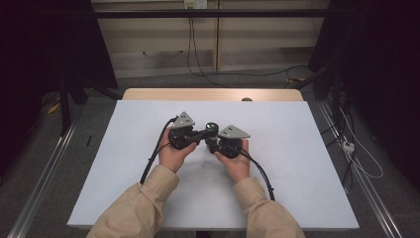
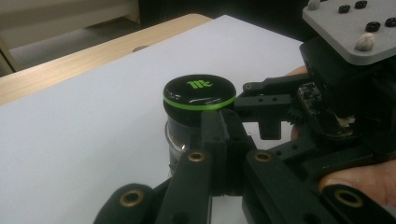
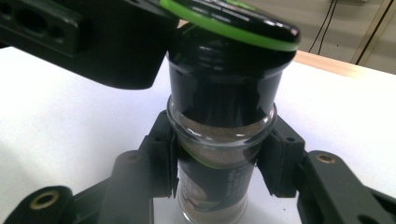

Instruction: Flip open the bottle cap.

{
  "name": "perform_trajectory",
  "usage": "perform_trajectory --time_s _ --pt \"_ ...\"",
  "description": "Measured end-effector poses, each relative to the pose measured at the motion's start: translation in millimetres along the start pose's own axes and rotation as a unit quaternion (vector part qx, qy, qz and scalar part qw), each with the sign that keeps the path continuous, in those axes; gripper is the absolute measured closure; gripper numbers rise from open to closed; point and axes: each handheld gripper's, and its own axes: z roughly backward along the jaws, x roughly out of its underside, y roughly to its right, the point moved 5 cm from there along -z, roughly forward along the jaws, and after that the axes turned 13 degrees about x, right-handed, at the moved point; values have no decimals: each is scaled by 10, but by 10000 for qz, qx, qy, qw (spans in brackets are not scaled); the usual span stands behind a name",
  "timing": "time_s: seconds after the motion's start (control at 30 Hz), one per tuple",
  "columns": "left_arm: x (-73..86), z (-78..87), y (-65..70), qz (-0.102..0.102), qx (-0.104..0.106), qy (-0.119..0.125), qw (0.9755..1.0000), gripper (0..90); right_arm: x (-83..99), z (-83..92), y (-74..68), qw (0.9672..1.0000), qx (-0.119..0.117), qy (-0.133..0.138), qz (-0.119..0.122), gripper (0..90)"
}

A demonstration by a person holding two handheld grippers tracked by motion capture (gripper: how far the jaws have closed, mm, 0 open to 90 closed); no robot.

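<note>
Gripping the glass spice jar [image 3: 219, 154] below its shoulder, the right gripper [image 3: 219, 163] clamps it; the left gripper [image 2: 224, 135] is shut beside the slippery cap [image 2: 200, 91].

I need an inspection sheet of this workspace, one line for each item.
Surface: white table top with a wooden edge at the far side.
Job's things: glass spice jar with brown powder, black cap with a green ring; it stands on the table.
Clutter: nothing seen.
Grippers: right gripper shut on the jar's glass body; left gripper shut, jaws together beside the cap.
Cables: one black cable trails from the left gripper, another from the right; more hang on the back wall.
Surroundings: grey floor, metal rails, dark frames at both sides.
</note>
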Motion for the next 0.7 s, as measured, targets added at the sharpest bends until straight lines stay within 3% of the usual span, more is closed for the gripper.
perform_trajectory --time_s 0.7 --pt "-53 3 -6 34 -37 15 10000 900 1 0 0 10000 2 -6 -3 534"
